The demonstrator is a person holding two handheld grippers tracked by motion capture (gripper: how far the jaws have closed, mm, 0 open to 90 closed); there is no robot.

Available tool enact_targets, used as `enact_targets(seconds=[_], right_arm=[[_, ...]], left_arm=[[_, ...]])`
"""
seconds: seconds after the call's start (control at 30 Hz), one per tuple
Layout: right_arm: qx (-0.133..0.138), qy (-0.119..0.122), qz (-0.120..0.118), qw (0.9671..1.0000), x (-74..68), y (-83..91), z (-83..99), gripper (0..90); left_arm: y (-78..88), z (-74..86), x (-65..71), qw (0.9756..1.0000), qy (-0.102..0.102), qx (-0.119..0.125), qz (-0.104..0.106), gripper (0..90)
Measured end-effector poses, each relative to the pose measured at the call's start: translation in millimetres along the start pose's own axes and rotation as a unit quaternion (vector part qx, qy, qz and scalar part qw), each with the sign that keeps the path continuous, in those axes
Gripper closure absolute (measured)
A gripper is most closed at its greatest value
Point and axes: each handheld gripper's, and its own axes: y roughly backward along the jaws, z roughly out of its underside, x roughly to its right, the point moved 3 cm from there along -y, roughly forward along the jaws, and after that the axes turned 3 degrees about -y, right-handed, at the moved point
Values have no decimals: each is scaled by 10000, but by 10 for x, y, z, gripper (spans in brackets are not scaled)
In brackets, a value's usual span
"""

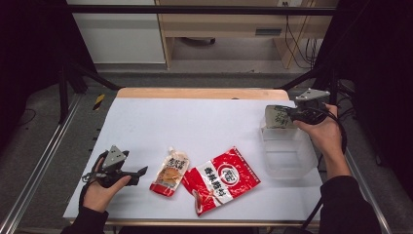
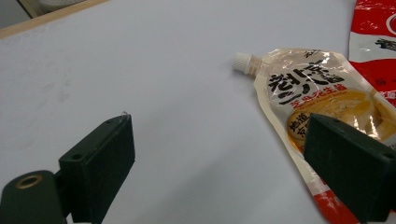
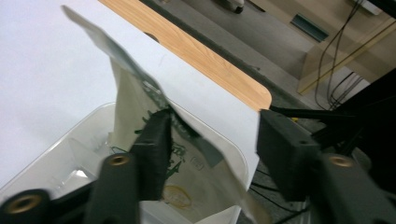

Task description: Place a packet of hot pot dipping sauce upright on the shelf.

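A pale pouch with green print hangs over the far end of a clear plastic bin at the table's right. My right gripper is open around it: the pouch leans on one jaw and the other jaw stands clear of it. At the near left, my left gripper is open just above the white tabletop, with nothing between its jaws. It points at a spouted orange-and-red pouch lying flat. A red snack packet lies right of that pouch.
A white sheet covers the table, with a wooden strip along its far edge. Black frame posts stand at both far corners, and metal rails run along the table's sides.
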Motion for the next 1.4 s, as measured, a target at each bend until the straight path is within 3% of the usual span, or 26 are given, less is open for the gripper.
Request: enact_targets(seconds=[0.1,0.53,0.9,1.4], right_arm=[[0,27,28,10000,-31,21,-2,335],[41,69,-134,9999,-207,143,27,251],[289,278,-343,9986,-544,419,4,149],[825,571,-464,9939,-1017,765,-299,116]], left_arm=[[6,-3,-5,10000,-25,-8,-1,91],[10,-5,-9,10000,-17,-3,0,91],[6,-2,5,10000,-36,-9,16,90],[0,7,27,10000,-89,-15,19,90]])
